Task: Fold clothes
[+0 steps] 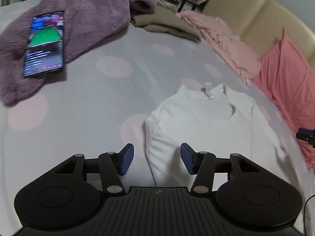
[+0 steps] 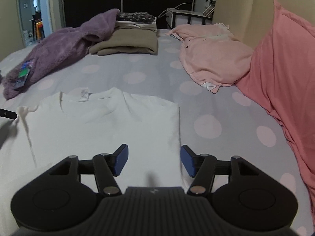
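Note:
A white shirt (image 1: 206,125) lies flat on the bed, collar and label away from me, its sides folded in. My left gripper (image 1: 157,158) is open and hovers over the shirt's left folded edge, nothing between its blue pads. In the right wrist view the same white shirt (image 2: 102,125) fills the lower left. My right gripper (image 2: 154,160) is open above the shirt's right folded edge, which runs between the pads. Neither gripper holds cloth.
A purple fleece garment (image 1: 78,19) with a lit phone (image 1: 45,43) on it lies at the left. Folded khaki clothes (image 2: 128,41) sit at the far side. A light pink garment (image 2: 212,59) and a coral pillow (image 2: 285,78) line the right. The dotted grey bedsheet (image 1: 88,98) surrounds the shirt.

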{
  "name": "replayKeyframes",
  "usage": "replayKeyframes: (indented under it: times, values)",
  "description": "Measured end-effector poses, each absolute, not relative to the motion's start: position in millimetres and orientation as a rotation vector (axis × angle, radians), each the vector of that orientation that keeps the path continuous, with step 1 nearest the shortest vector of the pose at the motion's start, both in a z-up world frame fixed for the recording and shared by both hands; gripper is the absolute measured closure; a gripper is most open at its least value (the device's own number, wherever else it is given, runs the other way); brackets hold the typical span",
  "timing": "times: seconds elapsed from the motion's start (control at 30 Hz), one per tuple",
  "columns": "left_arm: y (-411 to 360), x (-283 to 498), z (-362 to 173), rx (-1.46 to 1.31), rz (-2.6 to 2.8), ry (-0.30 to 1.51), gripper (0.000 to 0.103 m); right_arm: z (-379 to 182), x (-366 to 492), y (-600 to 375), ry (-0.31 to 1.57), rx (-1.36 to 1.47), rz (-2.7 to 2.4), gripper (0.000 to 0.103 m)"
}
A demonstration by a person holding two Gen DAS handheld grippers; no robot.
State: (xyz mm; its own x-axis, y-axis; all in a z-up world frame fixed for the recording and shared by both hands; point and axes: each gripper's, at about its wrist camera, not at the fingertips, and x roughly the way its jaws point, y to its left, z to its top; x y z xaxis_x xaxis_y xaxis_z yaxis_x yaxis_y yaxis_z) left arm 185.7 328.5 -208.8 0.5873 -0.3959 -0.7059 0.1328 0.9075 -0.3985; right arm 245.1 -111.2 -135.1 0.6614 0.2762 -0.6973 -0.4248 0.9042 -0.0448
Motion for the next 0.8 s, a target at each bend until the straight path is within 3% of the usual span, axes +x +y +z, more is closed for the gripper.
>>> replayKeyframes:
  times: [0.27, 0.43, 0.63, 0.8]
  values:
    - [296.7, 76.5, -203.5, -0.382, -0.469, 1.026, 0.051, -136.9, 167.2, -198.0, 0.914, -0.306, 0.458, 0.038]
    - [245.5, 12.0, -190.0, -0.267, -0.695, 1.091, 0.051, -148.0, 110.8, -258.0, 1.014, -0.318, 0.474, 0.038]
    - [156.1, -71.3, -202.8, 0.062, -1.048, 1.173, 0.051, -157.5, 62.1, -283.4, 1.060, -0.362, 0.558, 0.038]
    - [106.8, -141.9, -201.0, 0.471, -1.318, 1.049, 0.051, -169.6, 31.8, -279.5, 1.072, -0.463, 0.665, 0.038]
